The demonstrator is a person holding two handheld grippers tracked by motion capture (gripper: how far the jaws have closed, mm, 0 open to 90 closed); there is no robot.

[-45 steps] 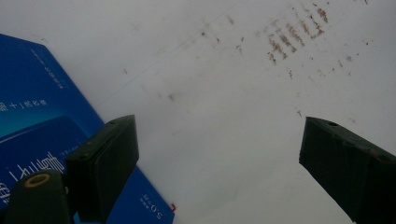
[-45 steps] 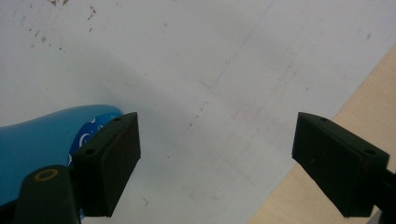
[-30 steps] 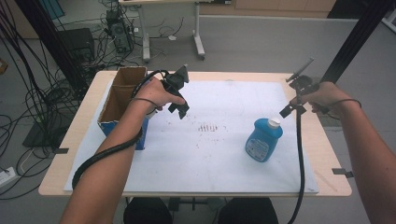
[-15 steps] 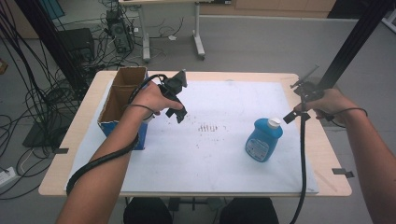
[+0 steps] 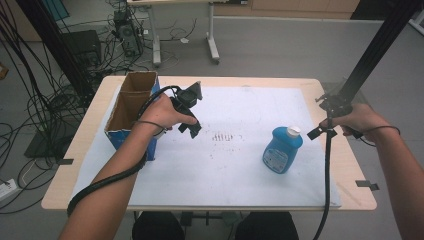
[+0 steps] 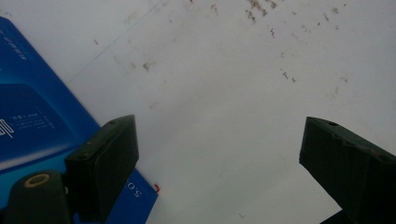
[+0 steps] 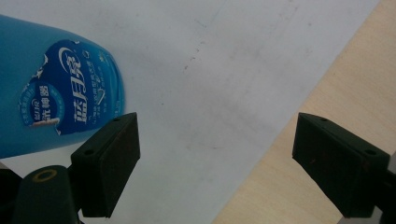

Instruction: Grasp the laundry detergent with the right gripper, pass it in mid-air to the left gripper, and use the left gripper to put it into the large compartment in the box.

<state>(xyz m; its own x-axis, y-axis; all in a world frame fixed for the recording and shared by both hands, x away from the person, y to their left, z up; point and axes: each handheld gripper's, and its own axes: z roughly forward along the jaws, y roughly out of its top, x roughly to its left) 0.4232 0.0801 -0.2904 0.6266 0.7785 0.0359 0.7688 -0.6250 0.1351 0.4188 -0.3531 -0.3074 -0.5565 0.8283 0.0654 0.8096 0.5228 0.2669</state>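
Over on the left, the left gripper [image 5: 187, 112] hangs above the white sheet [image 5: 240, 150] covering the wooden table [image 5: 350, 190], just beside the open cardboard box [image 5: 131, 107] with blue sides. Its own camera shows the jaws spread wide with nothing between them, just speckled white sheet, and the blue box wall [image 6: 32, 116] sits right behind the left-hand jaw.

On the right, the right gripper [image 5: 327, 120] hovers near the table's right edge, a short way from the blue detergent bottle [image 5: 282, 149]. That bottle stands upright on the sheet, white cap on top. From the right gripper's camera, the jaws are wide apart and empty; the bottle's labelled side [image 7: 60, 107] shows beyond the left-hand jaw, and bare wood lies beyond the other.
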